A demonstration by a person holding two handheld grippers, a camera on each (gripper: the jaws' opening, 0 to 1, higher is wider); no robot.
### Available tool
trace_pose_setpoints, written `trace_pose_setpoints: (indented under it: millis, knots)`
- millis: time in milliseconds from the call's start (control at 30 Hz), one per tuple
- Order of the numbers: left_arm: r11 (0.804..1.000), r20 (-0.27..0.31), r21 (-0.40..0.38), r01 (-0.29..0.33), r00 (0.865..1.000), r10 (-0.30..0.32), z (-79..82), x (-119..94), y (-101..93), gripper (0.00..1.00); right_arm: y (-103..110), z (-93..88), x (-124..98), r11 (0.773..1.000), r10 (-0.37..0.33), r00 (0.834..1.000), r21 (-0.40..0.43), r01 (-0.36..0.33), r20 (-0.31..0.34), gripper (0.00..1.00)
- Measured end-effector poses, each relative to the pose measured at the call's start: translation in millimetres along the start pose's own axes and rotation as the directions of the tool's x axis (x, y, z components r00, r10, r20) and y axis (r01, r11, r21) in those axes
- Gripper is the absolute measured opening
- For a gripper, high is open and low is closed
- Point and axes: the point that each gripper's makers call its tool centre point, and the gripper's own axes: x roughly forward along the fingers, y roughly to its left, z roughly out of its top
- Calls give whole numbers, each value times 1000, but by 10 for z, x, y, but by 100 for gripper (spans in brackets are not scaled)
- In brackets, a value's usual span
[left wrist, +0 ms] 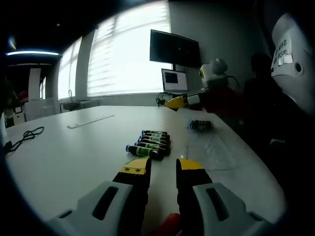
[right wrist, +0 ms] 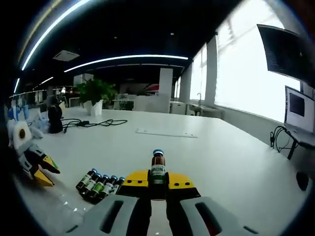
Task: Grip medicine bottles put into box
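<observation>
Several small medicine bottles point(left wrist: 150, 142) with green labels and dark caps lie side by side on the white table point(left wrist: 74, 157). My left gripper point(left wrist: 162, 166) is open just short of them, with nothing between its yellow-tipped fingers. My right gripper point(right wrist: 157, 180) is shut on a brown medicine bottle point(right wrist: 157, 168) with a blue cap, held upright. In the left gripper view the right gripper point(left wrist: 177, 102) hangs in the air beyond the row. The lying bottles point(right wrist: 98, 184) are low left in the right gripper view, with the left gripper point(right wrist: 37, 167) further left.
A small dark packet point(left wrist: 201, 125) and a clear plastic piece point(left wrist: 214, 147) lie right of the bottles. A flat strip point(left wrist: 91, 121) and a black cable point(left wrist: 24, 136) lie to the left. A monitor point(left wrist: 174, 47) and a small screen point(left wrist: 174, 80) stand at the far edge.
</observation>
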Motion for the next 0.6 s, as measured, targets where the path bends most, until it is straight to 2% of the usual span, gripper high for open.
trace_pose_setpoints:
  millis: [233,600]
  knots:
    - [1000,0,1,0,1000,0,-3,-2,1,14,-99,113,-139,999,-39,997,12,39,70,6]
    - [1000,-1,1,0,1000,0,-3,-5,10,14,-76,45,-397,999,-51,997,13,51,55,6]
